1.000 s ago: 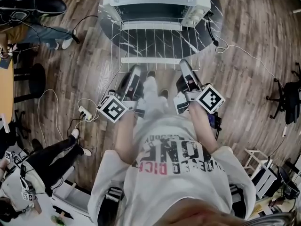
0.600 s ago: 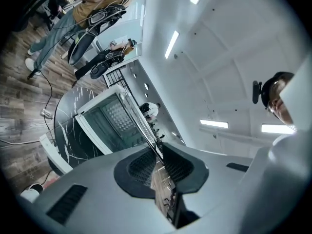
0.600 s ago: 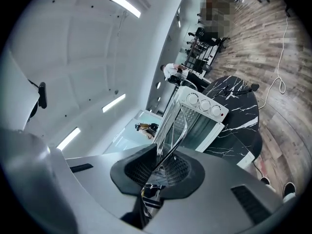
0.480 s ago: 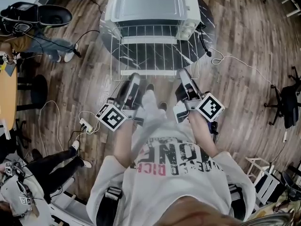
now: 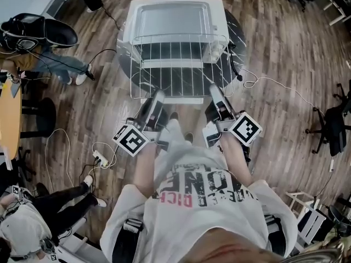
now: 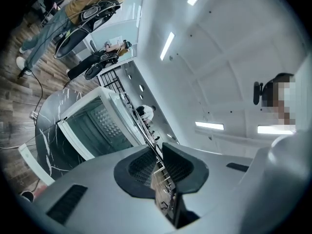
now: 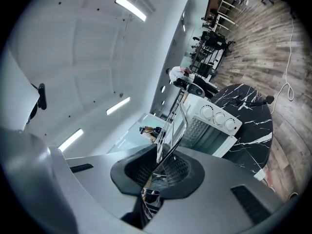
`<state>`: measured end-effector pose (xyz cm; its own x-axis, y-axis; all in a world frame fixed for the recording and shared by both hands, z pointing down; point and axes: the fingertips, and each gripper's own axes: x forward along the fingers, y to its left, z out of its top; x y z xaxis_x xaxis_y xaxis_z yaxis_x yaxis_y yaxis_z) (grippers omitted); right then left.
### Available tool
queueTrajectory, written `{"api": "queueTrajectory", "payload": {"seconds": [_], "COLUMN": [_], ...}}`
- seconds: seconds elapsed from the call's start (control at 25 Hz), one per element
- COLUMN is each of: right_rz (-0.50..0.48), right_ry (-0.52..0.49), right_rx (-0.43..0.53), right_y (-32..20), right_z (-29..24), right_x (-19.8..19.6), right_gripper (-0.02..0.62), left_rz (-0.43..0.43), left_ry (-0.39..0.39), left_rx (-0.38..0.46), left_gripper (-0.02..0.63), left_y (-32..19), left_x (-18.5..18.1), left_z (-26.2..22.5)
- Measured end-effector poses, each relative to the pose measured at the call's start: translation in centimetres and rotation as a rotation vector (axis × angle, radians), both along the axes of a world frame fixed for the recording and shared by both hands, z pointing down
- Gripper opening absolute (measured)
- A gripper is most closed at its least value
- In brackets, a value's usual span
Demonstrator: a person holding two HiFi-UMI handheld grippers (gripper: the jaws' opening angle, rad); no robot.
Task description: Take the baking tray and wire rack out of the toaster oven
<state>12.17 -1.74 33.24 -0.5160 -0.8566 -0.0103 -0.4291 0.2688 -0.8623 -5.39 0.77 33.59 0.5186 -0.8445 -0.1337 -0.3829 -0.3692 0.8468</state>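
The wire rack (image 5: 181,64) hangs level in the air in front of the white toaster oven (image 5: 175,12), its far edge overlapping the oven in the head view. My left gripper (image 5: 158,95) is shut on the rack's near left edge, my right gripper (image 5: 214,89) on its near right edge. In the left gripper view the rack (image 6: 146,130) runs edge-on out of my left gripper (image 6: 159,164) toward the open oven (image 6: 92,126). In the right gripper view the rack (image 7: 171,123) rises from my right gripper (image 7: 160,168), beside the oven's knobs (image 7: 217,117). I can make out no baking tray.
The oven stands on a round black marble table (image 5: 239,34). Cables and a power strip (image 5: 100,159) lie on the wooden floor at the left. A person sits at the far left (image 5: 52,56), another at the lower left (image 5: 33,218). An office chair (image 5: 332,122) stands at the right.
Both grippers have risen with the wire rack. In the head view the rack has come up from in front of the oven's opening and now overlaps the oven's front and top.
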Motion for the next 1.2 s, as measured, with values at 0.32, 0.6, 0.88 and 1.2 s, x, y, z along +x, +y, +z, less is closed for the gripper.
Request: {"api": "queueTrajectory", "payload": {"seconds": [0.32, 0.6, 0.88, 1.2], "right_rz": [0.001, 0.007, 0.004, 0.004], "right_ry": [0.004, 0.01, 0.016, 0.049], "right_rx": [0.02, 0.002, -0.019, -0.099], "right_y": [-4.0, -7.9, -10.2, -11.4], "right_z": [-1.2, -1.1, 0.4, 3.0], "right_x": [0.1, -0.6, -1.4, -0.4], "right_gripper": [0.028, 0.028, 0.028, 0.028], "left_rz": [0.002, 0.009, 0.014, 0.021], "left_ry": [0.001, 0.004, -0.001, -0.022], "left_rx": [0.02, -0.001, -0.024, -0.08], "left_gripper": [0.038, 0.038, 0.038, 0.038], "left_y": [-4.1, -8.0, -10.3, -11.6], "left_x": [0.0, -0.7, -1.5, -1.1], "left_z": [-1.1, -0.9, 0.3, 2.0]}}
